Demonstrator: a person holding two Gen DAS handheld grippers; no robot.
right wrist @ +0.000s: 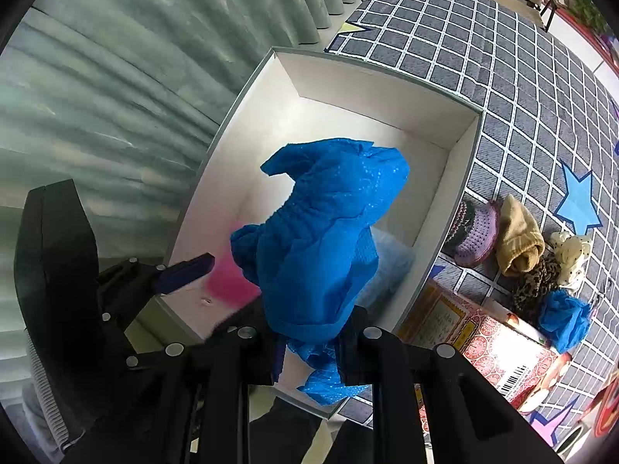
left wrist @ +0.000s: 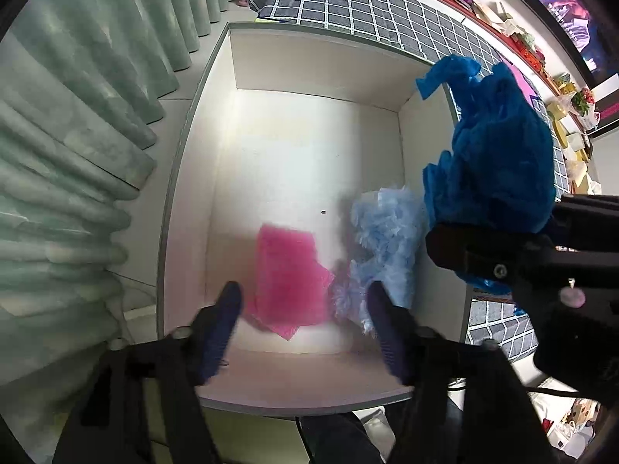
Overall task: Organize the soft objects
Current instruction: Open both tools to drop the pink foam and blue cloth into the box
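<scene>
Soft items go into the white box (left wrist: pixel 201 123): a pink cloth (left wrist: pixel 286 282) lies flat on its floor directly below the left tongs (left wrist: pixel 305 301), whose fingers stand released and empty, beside a pale blue fluffy piece (left wrist: pixel 387 239). The right tongs (right wrist: pixel 309 348) clench a crumpled blue cloth (right wrist: pixel 321 239) above the box, likely next to drop

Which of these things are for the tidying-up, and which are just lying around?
For tidying: white box, pink cloth, pale blue fluffy thing, blue cloth, knitted hat, tan cloth.

Lying around: curtain, red printed box, checked mat.
</scene>
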